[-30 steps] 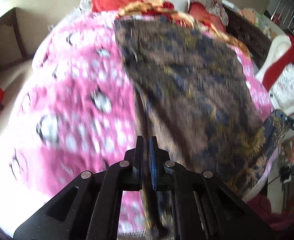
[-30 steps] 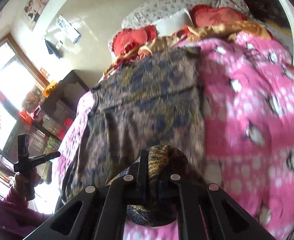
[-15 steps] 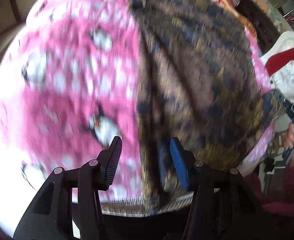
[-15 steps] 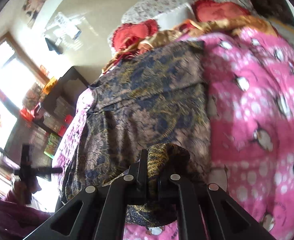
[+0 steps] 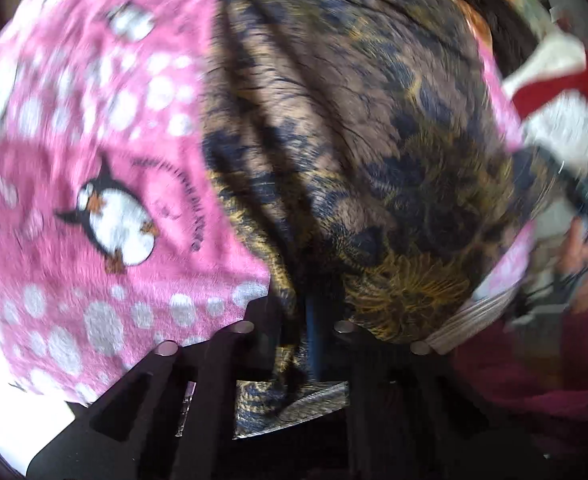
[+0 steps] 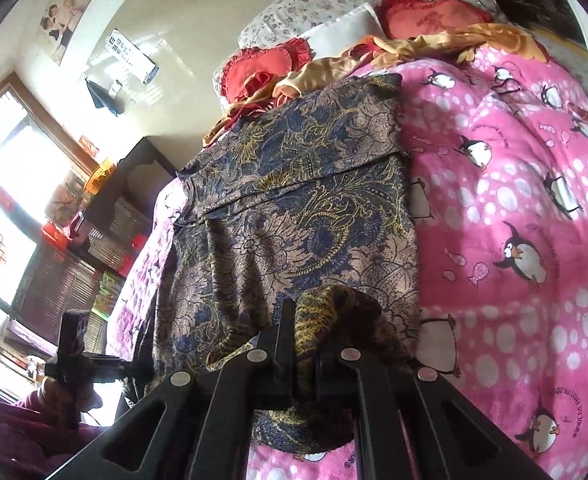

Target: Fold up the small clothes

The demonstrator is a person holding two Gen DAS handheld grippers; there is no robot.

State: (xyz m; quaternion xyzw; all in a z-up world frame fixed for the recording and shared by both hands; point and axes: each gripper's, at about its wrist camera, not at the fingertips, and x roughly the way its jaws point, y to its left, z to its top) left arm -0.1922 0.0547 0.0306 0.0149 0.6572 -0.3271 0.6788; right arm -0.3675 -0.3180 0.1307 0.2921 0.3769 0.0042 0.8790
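Pink penguin blanket [image 6: 514,208] covers bed; brown-blue paisley garment [image 6: 294,208] lies lengthwise across it. Right wrist view alone shows far end folded over in a flap, red heart cushions [image 6: 426,20] and gold cloth [image 6: 454,42] at headboard, window at left. Left wrist view, blurred, shows only near hem [image 5: 406,292] draped over bed edge. Right gripper [image 6: 304,344] clamped on bunched near corner. Left gripper [image 5: 294,320] appears pinched on fabric fold, jaws close together. Each view catches opposite gripper at frame edge.
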